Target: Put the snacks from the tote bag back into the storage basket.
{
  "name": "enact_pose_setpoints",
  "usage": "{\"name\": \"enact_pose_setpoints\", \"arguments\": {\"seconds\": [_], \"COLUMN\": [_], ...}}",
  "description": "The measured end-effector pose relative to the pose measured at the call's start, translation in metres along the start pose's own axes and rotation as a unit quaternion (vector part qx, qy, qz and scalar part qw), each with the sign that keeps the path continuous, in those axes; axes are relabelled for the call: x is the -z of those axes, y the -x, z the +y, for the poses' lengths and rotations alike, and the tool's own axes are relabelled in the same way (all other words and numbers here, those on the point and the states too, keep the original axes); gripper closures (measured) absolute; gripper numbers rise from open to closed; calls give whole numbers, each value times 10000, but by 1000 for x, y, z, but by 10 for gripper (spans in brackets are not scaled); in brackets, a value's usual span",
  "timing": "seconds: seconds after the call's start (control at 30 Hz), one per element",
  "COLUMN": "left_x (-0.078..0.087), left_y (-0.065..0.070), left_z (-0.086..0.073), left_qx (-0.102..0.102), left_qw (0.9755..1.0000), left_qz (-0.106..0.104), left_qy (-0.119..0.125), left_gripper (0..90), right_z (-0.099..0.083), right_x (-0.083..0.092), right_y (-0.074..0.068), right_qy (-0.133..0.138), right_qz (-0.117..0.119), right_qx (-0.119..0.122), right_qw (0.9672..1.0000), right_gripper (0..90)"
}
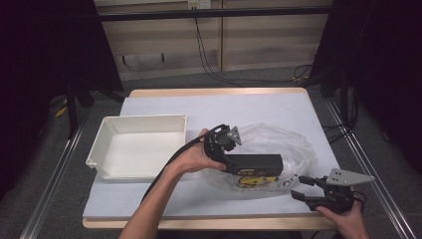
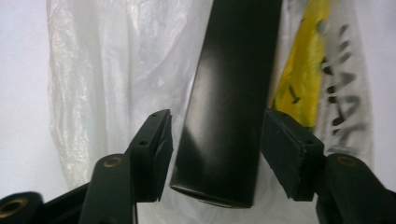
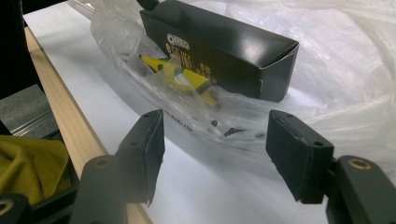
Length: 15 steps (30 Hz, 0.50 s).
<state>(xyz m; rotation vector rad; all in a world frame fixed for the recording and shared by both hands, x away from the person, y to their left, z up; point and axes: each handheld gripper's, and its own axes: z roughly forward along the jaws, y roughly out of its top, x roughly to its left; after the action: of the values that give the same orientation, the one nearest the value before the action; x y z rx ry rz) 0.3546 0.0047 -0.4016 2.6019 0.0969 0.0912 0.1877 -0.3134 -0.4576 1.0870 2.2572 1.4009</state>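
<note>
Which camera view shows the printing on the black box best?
The right gripper view: the black box lies lengthwise, its logo and side text facing the camera. The left gripper view shows a plain, unprinted face of the box between the open tongs. In the high view the box is small, its lettering unreadable.

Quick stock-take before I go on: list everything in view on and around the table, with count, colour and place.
black box: one, black, lying on the bag, between the left gripper's jaws, gaps at both pads
plastic bag: one, clear, right half of the table
yellow item: one, yellow, inside the bag beside the box
tray: one, white, left side of the table
table: one, white top with wooden edge
left gripper: one, black, open around the box
right gripper: one, black, open, at the bag's near right edge
</note>
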Motion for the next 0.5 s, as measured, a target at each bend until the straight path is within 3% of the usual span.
{"name": "enact_pose_setpoints", "arguments": {"seconds": [0.13,0.2,0.37,0.5], "left_x": [-3,-3,-6,-9], "left_y": [-2,-3,-5,-3], "left_z": [-1,-1,-2,0], "left_qx": [-29,31,62,-72], "left_qw": [9999,10000,9998,9995], "left_qz": [-49,41,-187,-283], "left_qy": [-109,-52,17,-101], "left_gripper": [429,414,375,346], "right_z": [0,-1,-1,-1], "right_x": [1,0,-4,-5], "right_y": [1,1,2,3], "right_qy": [25,-8,-41,-68], "right_qz": [1,27,81,79], "right_qx": [-12,-35,-7,-57], "right_qw": [10000,10000,10000,9999], "right_gripper": [371,371,368,365]}}
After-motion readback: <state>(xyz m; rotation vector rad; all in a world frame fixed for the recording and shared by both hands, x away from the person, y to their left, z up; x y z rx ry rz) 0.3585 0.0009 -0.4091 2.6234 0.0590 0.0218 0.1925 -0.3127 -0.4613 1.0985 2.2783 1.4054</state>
